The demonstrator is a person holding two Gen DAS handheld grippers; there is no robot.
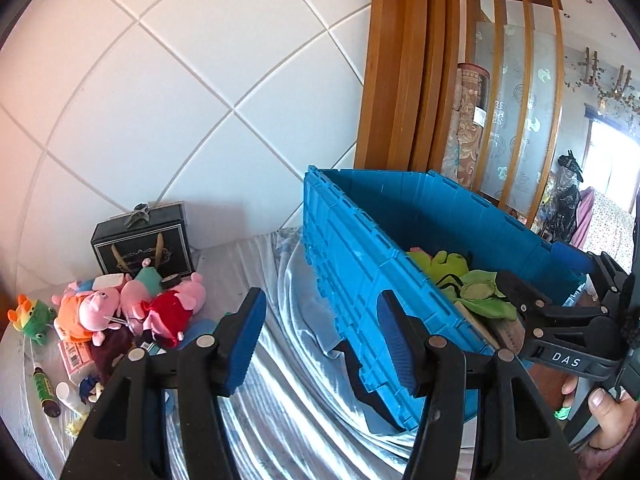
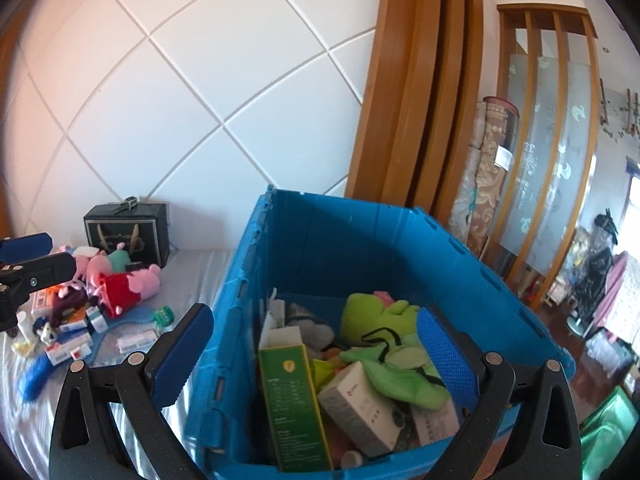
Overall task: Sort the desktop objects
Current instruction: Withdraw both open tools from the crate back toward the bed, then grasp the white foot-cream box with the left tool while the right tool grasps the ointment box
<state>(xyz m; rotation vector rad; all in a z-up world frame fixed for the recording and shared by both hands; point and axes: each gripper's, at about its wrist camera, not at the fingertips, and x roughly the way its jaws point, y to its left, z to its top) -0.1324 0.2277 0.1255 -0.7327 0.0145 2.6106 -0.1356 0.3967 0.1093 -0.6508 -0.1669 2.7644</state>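
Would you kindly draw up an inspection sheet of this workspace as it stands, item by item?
Surface: striped bedsheet, rumpled beside the crate.
Job's things: blue crate open, holding a green plush toy, a green box and a white box; a pile of pink plush toys, small boxes and a green bottle lie unsorted on the sheet.
Clutter: black gift box against the wall.
Grippers: left gripper open, empty; right gripper open, empty, above the crate.
Cables: nothing seen.
Surroundings: white tiled wall, wooden door frame, rolled rug.
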